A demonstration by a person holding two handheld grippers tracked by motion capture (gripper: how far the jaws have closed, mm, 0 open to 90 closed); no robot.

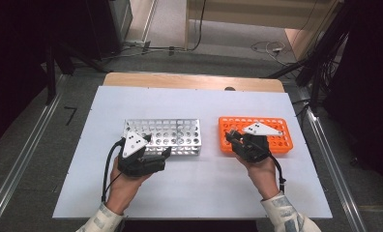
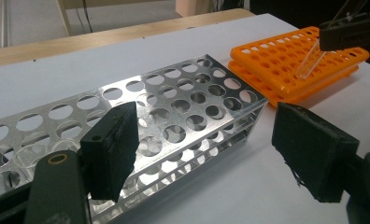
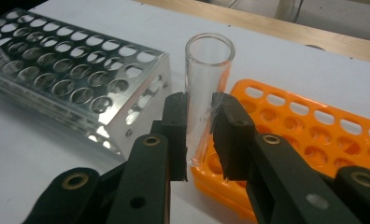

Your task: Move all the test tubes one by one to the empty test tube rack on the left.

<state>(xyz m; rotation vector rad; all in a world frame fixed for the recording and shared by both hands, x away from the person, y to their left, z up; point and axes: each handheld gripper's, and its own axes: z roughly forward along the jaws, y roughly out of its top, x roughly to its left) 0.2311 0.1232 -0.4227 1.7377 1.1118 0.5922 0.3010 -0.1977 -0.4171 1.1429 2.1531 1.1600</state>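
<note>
Over the desk's [image 1: 189, 193] near edge, right gripper [image 3: 199, 135] clamping one glass tube [image 3: 206, 79] above one orange rack [image 1: 281, 140], left gripper [image 2: 202, 154] gaping at one metal rack [image 1: 180, 133].

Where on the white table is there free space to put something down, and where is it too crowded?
The white table is bare along its near edge, around the forearms, and in the far strip behind both racks. A narrow gap separates the metal rack and orange rack. It is crowded at the racks' near sides, where the left hand-held gripper and right hand-held gripper work.
</note>
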